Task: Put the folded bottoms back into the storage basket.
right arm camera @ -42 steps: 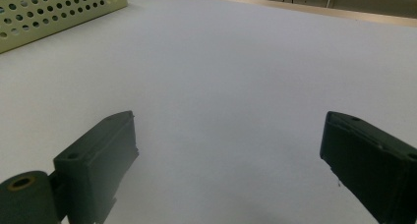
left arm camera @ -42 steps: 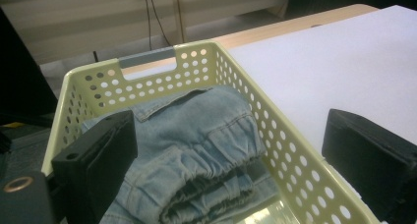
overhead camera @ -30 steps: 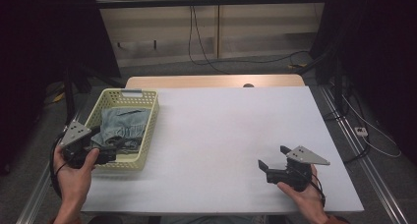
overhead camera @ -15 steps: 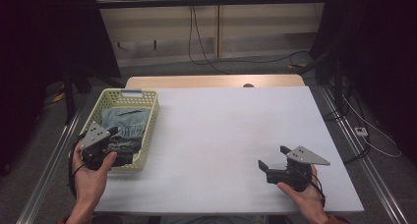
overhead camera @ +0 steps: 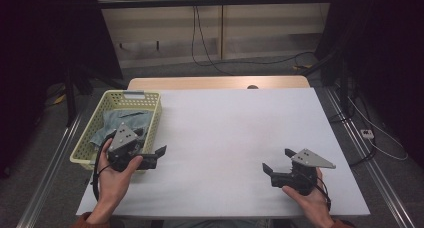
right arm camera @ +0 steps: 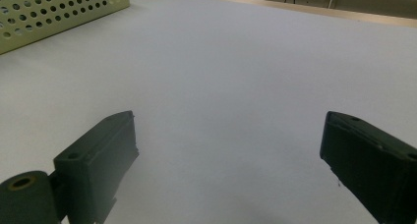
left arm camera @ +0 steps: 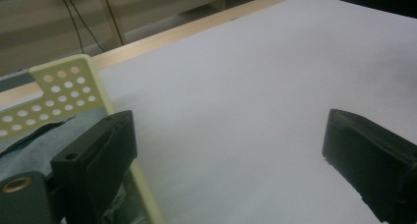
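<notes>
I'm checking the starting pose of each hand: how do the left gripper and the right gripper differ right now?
The left gripper sits at the near right corner of the yellow-green basket, one of its fingers over the rim beside the grey-blue cloth; the right gripper is over bare white table, far from the basket. In the high view, the left points right and the right points left. Both are open and hold nothing.

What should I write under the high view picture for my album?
Two hand-held grippers, left gripper by the yellow basket of grey cloth, right gripper open over the white table.
</notes>
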The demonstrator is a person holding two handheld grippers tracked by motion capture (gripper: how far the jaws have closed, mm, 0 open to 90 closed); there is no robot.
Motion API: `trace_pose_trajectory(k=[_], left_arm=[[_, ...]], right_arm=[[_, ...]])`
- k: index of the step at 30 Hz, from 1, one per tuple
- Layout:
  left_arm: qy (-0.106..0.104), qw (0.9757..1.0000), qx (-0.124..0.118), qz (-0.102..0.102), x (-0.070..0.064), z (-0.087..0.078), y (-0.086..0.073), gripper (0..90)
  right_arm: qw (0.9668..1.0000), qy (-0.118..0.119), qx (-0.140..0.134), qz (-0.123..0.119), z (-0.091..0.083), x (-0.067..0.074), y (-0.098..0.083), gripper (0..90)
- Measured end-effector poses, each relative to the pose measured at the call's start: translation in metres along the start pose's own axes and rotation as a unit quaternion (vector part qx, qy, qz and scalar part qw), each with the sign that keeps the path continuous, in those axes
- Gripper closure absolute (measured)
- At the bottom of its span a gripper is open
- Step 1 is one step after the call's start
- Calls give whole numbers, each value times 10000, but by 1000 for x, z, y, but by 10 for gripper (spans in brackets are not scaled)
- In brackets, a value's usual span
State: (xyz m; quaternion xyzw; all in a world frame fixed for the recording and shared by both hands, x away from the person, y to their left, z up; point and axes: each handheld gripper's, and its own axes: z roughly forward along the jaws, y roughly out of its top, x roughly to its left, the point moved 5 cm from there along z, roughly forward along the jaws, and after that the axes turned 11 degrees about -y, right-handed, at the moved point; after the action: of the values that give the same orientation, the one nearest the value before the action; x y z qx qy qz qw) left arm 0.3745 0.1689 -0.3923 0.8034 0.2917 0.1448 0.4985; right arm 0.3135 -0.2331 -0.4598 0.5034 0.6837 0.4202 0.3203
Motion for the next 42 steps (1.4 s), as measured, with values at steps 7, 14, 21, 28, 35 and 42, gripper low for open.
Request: trace_pose_trajectory(k=[7,14,21,28,35,42], left_arm=[[-172,9997,127,97,-12,20,-2,64],[-351,9988,296,193,-24,38,-6,64],[-552,9978,344,142,-35,51,-13,63],[-692,9970,339,36,-41,59,-26,61],[-653,9977,183,-50,-42,58,-38,61],[-581,9981,221,9,-41,56,-43,57]], right_arm=[[10000,2,1,1,0,0,0,69],[10000,6,-4,-5,0,0,0,69],[10000,12,-2,-6,0,0,0,70],[10000,17,-8,6,0,0,0,70],[10000,21,-59,26,-1,-1,1,71],[10000,31,-61,67,-1,-2,1,71]])
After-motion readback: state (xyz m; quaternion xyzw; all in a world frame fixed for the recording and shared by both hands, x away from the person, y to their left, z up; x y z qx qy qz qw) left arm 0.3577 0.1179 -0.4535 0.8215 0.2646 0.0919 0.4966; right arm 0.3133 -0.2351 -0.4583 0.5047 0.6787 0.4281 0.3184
